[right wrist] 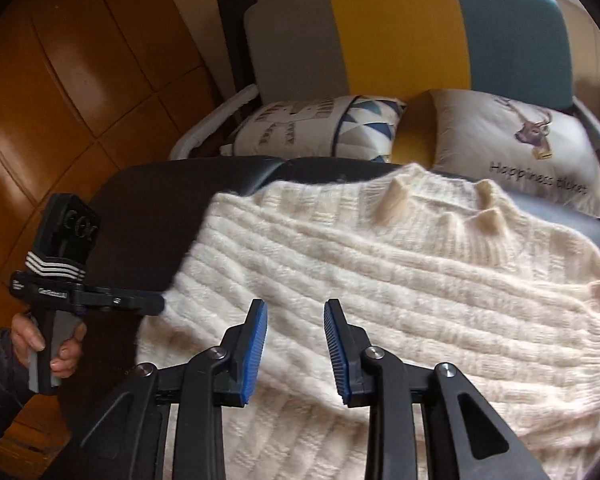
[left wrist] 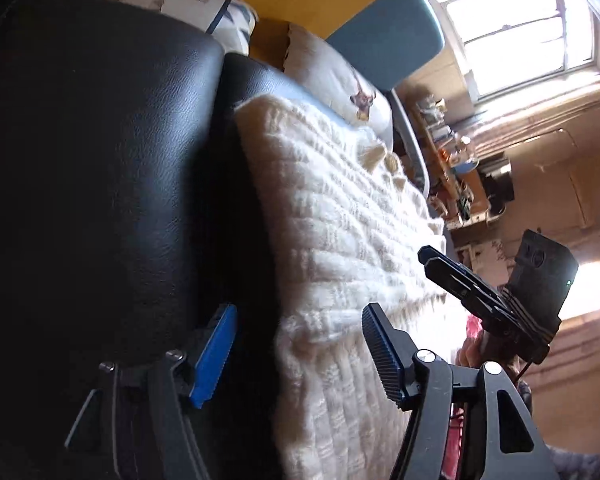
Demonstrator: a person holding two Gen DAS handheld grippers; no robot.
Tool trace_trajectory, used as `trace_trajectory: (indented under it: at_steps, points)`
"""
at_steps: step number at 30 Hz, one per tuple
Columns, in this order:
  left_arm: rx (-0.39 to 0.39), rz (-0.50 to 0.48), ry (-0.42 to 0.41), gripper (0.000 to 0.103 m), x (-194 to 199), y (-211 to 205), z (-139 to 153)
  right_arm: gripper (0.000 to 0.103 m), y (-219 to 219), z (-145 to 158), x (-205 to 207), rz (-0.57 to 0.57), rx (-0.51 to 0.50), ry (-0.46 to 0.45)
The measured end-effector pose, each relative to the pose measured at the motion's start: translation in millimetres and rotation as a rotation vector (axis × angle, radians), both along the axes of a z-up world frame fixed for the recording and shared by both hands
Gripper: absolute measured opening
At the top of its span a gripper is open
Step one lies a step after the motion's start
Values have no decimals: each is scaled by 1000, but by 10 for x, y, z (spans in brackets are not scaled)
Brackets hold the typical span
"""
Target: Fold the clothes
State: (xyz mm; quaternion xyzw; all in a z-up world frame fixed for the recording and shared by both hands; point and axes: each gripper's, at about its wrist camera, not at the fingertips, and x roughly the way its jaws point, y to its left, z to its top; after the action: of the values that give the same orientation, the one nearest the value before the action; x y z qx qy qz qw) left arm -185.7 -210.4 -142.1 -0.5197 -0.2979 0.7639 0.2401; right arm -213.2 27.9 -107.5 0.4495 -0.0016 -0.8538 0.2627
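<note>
Item: cream fluffy ribbed-knit sweater (right wrist: 380, 280), spread flat on a black padded leather bench (right wrist: 148, 200), collar toward the bench's far edge.

Right wrist view alone shows the deer-print cushion (right wrist: 516, 148) and wood floor (right wrist: 60, 80); left wrist view alone, a bright window (left wrist: 516, 28). Left gripper (left wrist: 296, 360): jaws wide apart, empty, straddling the sweater's edge. Right gripper (right wrist: 296, 352): jaws partly apart, empty, above the knit.

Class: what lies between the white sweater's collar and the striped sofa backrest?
Right wrist view: the deer cushion lies between the sweater collar and the backrest.
</note>
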Motion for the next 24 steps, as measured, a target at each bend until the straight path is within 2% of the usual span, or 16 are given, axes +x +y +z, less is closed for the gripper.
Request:
trace_trajectory:
  at_steps: [2,4,5,6,7,13,17,21,23,24]
  points:
    - [-19,26,14,71,20,47,11,35,164,-36,-37,-77,59,7]
    - [-62,41,27,70,18,106,13,35,312,-113,-65,-160,122,11]
    - [-129,46,32,56,3,150,10,35,354,-189,-102,-195,148,3]
    - [-225,61,33,13,17,195,15,36,376,-267,-130,-217,153,-5]
    - [-270,75,33,13,39,219,20,36,413,-319,-133,-230,143,-8]
    - [-306,153,48,12,102,231,36,36,318,-384,-10,-241,239,108]
    - [-314,243,14,15,130,162,16,36,400,-406,-93,-241,162,75]
    - [-443,293,14,21,101,179,41,36,531,-357,-174,-221,77,-4]
    - [-443,308,-8,28,87,171,67,36,683,-251,-144,-233,16,-40]
    - [-435,314,-21,30,90,152,88,36,804,-176,-73,-248,-9,-27]
